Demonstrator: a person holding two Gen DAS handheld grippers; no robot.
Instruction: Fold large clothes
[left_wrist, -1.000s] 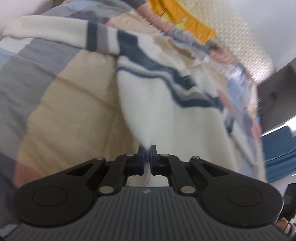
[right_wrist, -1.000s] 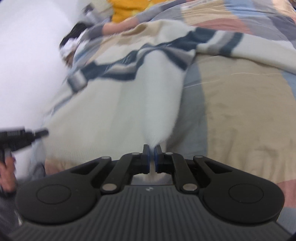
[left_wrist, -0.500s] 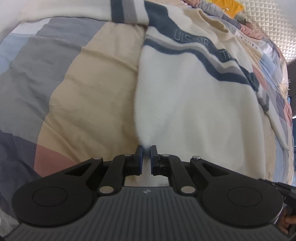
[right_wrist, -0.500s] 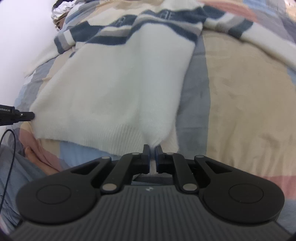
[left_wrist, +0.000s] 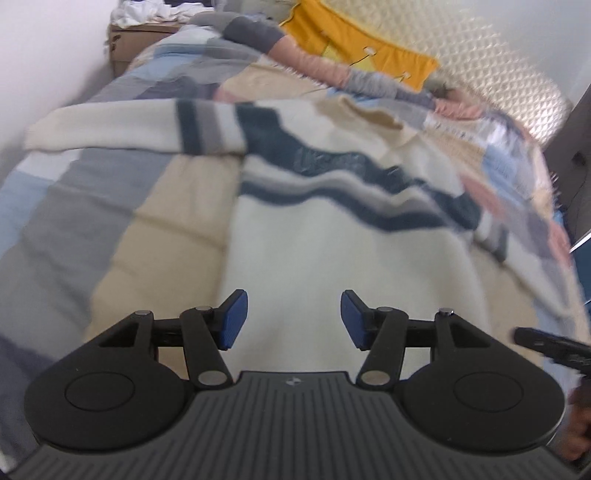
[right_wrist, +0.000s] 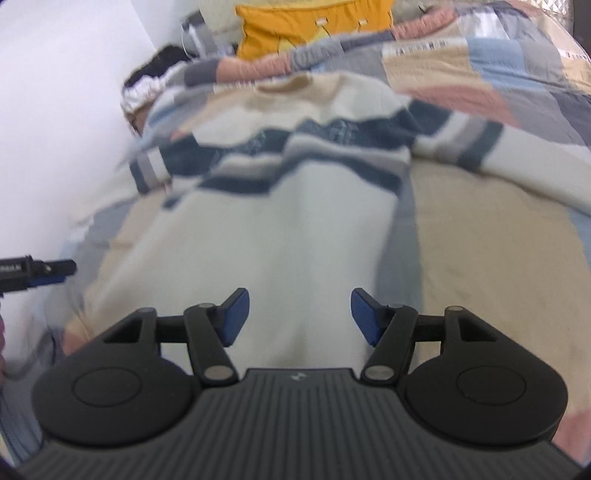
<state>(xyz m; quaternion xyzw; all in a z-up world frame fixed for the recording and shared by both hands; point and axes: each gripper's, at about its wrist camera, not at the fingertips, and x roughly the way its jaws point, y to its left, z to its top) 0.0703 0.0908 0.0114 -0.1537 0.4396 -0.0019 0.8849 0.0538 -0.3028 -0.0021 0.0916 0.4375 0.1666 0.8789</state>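
Observation:
A cream sweater (left_wrist: 332, 240) with navy and grey wavy stripes lies face up on the bed, sleeves spread out to the sides. My left gripper (left_wrist: 293, 319) hangs over the sweater's lower left part, its jaws opening with nothing pressed between the blue pads (left_wrist: 232, 319). In the right wrist view the same sweater (right_wrist: 295, 221) lies below my right gripper (right_wrist: 299, 319), whose jaws are opening too, above the hem's right part; the cloth lies loose beneath them. Each gripper's tip shows at the edge of the other's view: right gripper (left_wrist: 546, 345), left gripper (right_wrist: 37, 275).
The bed carries a patchwork quilt (left_wrist: 74, 221) of grey, tan, blue and pink. A yellow cushion (left_wrist: 354, 51) leans on the quilted headboard. A cardboard box (left_wrist: 129, 40) with white cloth stands at the far left corner. A white wall (right_wrist: 55, 110) runs along one side.
Both grippers were shut on the sweater's hem; now both have let go, their jaws stand apart, and both have lifted back from the cloth. The sweater lies flat on the bed.

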